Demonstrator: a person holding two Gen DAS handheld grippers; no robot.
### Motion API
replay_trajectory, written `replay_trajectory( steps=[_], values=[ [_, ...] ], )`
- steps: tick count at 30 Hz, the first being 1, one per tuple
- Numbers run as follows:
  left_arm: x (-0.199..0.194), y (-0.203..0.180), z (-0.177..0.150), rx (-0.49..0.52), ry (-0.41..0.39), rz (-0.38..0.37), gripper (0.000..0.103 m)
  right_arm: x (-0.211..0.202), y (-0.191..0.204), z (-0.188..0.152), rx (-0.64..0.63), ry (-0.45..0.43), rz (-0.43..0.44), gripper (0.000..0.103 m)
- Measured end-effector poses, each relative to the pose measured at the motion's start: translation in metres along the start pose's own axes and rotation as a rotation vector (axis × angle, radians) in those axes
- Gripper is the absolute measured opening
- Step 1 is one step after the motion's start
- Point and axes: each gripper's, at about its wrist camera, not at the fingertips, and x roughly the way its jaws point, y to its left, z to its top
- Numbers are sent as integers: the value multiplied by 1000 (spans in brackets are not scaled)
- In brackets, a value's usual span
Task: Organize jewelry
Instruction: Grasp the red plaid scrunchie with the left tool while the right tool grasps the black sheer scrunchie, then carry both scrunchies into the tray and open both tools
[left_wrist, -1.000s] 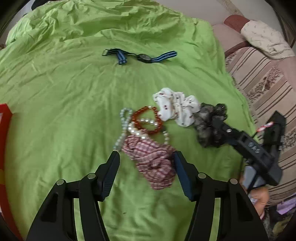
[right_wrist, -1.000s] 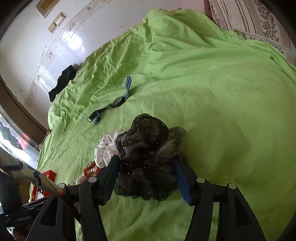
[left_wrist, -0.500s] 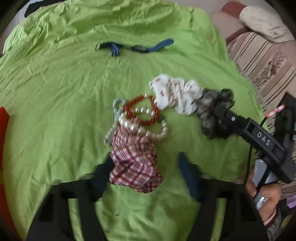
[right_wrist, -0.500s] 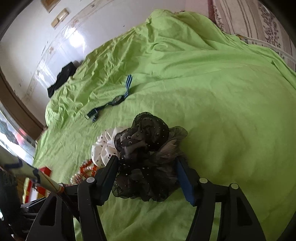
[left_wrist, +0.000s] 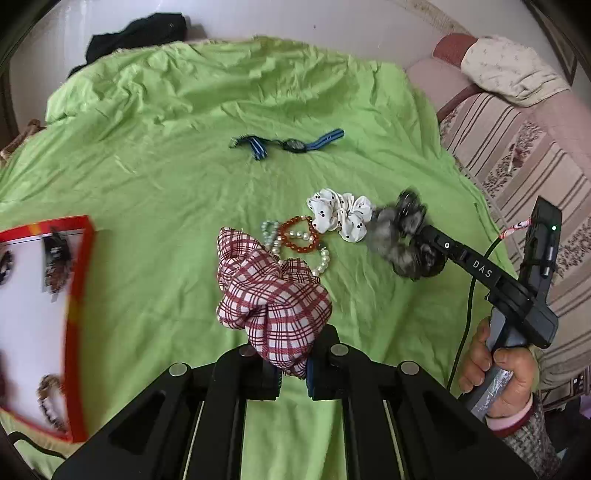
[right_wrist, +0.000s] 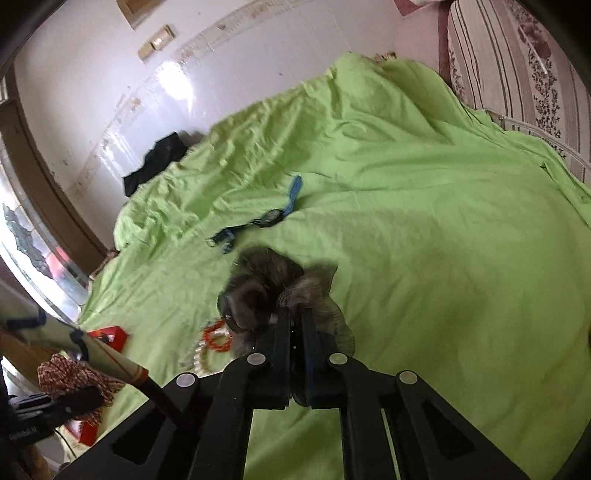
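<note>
My left gripper (left_wrist: 291, 369) is shut on a red-and-white plaid scrunchie (left_wrist: 273, 295) and holds it above the green sheet (left_wrist: 147, 192). My right gripper (right_wrist: 293, 321) is shut on a dark sheer scrunchie (right_wrist: 258, 295); it also shows in the left wrist view (left_wrist: 402, 236). On the sheet lie a white dotted scrunchie (left_wrist: 341, 214), an orange bead bracelet (left_wrist: 299, 234), a pearl bracelet (left_wrist: 317, 258), a pale bead string (left_wrist: 269, 230) and a blue-strapped watch (left_wrist: 291, 144).
A red-rimmed white tray (left_wrist: 77, 295) with several dark items lies at the left. A striped sofa (left_wrist: 517, 155) with a cushion stands at the right. Dark cloth (left_wrist: 136, 33) lies at the sheet's far edge by the wall.
Both grippers closed from open. The left one gripped the plaid scrunchie and lifted it off the bracelets. The right one gripped the dark scrunchie and raised it.
</note>
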Motion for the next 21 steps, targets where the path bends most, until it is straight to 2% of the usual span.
replay_trajectory(
  steps=[8,11,14,15,16,17,18,19,21],
  values=[
    [-58,32,-29,3,-58,69,9,-42,44,-40,-45,24,49,5],
    [-74,47,-38,-23,-75,73,9,-48,55,-58,-77,49,23,5],
    [-88,60,-48,-49,-89,80,9,-52,52,-76,-36,89,2,8],
    [-90,63,-51,-55,-91,83,9,-54,49,-79,-22,92,-13,18],
    [-93,66,-53,-61,-93,86,9,-57,46,-81,-9,93,-29,36],
    [-95,68,-55,-67,-96,86,9,-63,40,-82,15,80,-52,47],
    [-97,72,-58,-76,-101,81,9,-69,35,-82,34,61,-68,64],
    [-98,74,-60,-84,-103,77,9,-76,29,-80,58,34,-87,72],
    [-96,78,-66,-102,-92,63,9,-81,19,-78,87,17,-118,73]
  ],
)
